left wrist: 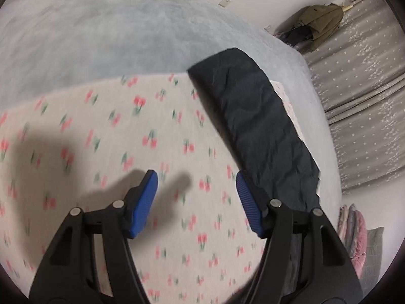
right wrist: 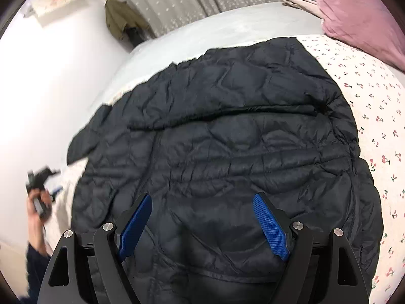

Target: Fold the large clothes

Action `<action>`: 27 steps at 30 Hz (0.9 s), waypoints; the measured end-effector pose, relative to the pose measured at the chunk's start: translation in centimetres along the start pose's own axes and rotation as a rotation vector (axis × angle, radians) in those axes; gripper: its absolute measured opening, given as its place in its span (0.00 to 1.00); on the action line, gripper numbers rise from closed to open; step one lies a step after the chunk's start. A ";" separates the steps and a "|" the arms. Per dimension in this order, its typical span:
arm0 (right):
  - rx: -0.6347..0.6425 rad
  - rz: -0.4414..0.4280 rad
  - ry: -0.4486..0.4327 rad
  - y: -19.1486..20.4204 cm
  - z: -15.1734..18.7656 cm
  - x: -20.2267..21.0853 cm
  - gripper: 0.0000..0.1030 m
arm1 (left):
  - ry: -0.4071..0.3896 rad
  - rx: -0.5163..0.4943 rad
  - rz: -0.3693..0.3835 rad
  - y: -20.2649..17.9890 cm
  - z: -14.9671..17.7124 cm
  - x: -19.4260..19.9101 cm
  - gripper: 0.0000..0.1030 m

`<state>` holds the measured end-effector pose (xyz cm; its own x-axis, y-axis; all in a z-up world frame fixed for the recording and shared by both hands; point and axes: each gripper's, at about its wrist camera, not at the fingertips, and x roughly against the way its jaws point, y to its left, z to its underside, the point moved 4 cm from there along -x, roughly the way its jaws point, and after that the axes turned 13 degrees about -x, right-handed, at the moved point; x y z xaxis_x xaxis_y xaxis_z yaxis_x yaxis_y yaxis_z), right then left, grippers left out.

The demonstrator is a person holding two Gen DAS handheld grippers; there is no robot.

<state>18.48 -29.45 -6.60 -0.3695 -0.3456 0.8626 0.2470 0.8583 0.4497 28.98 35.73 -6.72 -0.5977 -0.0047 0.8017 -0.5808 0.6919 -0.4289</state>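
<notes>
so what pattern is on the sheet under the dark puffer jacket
White sheet with small red cherries; right wrist view.

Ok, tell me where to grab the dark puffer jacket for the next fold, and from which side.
Probably take the dark puffer jacket at the loose flap sticking out at its left edge in the right wrist view, coming from above and outside. That corner lies thin and free on the cherry-print sheet; the quilted middle is too bulky. The right gripper hangs open over the jacket.

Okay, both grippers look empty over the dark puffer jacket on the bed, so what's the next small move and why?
Probably lower the right hand-held gripper onto the near edge of the jacket and pinch it. Its jaws stand open above the quilted fabric with nothing between them, and the jacket lies partly folded on the cherry-print sheet. The left hand-held gripper, also open, is over bare sheet.
</notes>
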 end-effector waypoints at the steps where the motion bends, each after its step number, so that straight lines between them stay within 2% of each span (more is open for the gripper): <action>1: 0.013 0.015 -0.001 0.2 0.1 -0.3 0.81 | -0.007 -0.006 -0.006 0.0 -1.0 -0.4 0.63; 6: -0.003 0.011 0.010 -0.2 0.3 -1.1 0.81 | -0.045 -0.039 0.020 -1.1 -5.4 -3.5 0.63; 9: -0.012 0.024 0.015 -0.5 0.2 -1.7 0.81 | -0.034 -0.058 -0.011 -1.3 -7.0 -6.0 0.63; 11: -0.024 0.028 0.015 -0.7 0.1 -2.0 0.81 | -0.087 -0.082 -0.026 -1.7 -7.7 -6.5 0.62; 12: -0.030 0.023 0.018 -0.8 0.0 -2.0 0.81 | -0.104 -0.121 -0.050 -2.3 -7.8 -6.7 0.58; 14: -0.038 0.018 0.020 -0.9 0.0 -2.1 0.81 | -0.109 -0.219 -0.103 -3.5 -7.6 -7.2 0.06; 15: -0.039 0.017 0.021 -0.9 0.0 -2.1 0.81 | -0.114 -0.254 -0.113 -4.2 -7.4 -7.2 0.06; 17: -0.038 0.018 0.019 -0.9 0.0 -2.1 0.81 | -0.179 -0.267 -0.098 -4.9 -7.3 -5.6 0.05; 22: -0.046 -0.008 0.013 -0.7 -0.1 -1.4 0.81 | -0.353 -0.315 0.003 -7.4 -8.3 1.8 0.05; 27: -0.059 -0.048 -0.004 -0.5 -0.3 -0.2 0.81 | -0.459 -0.361 0.151 -11.5 -8.9 9.7 0.05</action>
<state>18.72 -29.91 -6.89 -0.3862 -0.3843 0.8385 0.2813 0.8167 0.5039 34.82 34.15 9.70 -0.8831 -0.1425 0.4471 -0.2942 0.9104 -0.2910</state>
